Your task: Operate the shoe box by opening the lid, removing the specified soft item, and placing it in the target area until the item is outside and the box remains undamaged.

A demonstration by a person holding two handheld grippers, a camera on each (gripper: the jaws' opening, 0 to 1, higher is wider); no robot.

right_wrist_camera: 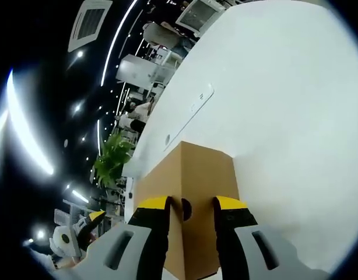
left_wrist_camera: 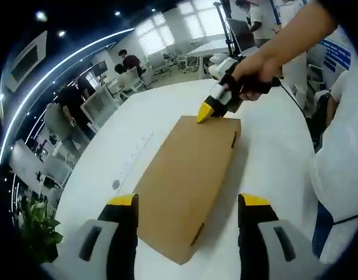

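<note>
In the left gripper view, the left gripper (left_wrist_camera: 188,213) had its two yellow-tipped jaws spread wide apart, gripping nothing. Between and just beyond them lay one shoe box (left_wrist_camera: 188,181) — plain brown cardboard, lid shut, lying flat on the white table (left_wrist_camera: 272,169). No brand, label or writing could be read on its top. At the box's far end the right gripper (left_wrist_camera: 203,115) came in with its yellow tip touching the far edge of the lid, carried by one hand (left_wrist_camera: 258,73). From here I could not tell how its jaws stood.

In the right gripper view, the right gripper (right_wrist_camera: 190,205) showed two jaws parted by a narrow gap, sitting over a corner edge of the shoe box (right_wrist_camera: 205,175); one dark round hole (right_wrist_camera: 186,209) in the cardboard sat right between them. They were not clamped on anything. Beyond the jaws ran the table (right_wrist_camera: 284,105), with one flat white panel (right_wrist_camera: 193,108) set into it — any marks on it were too small to read. Off to the left of the jaws stood one green potted plant (right_wrist_camera: 112,156), and low at the left edge was the left gripper (right_wrist_camera: 80,230).

Further out in the left gripper view were office chairs, desks and several people, too small to count exactly.
</note>
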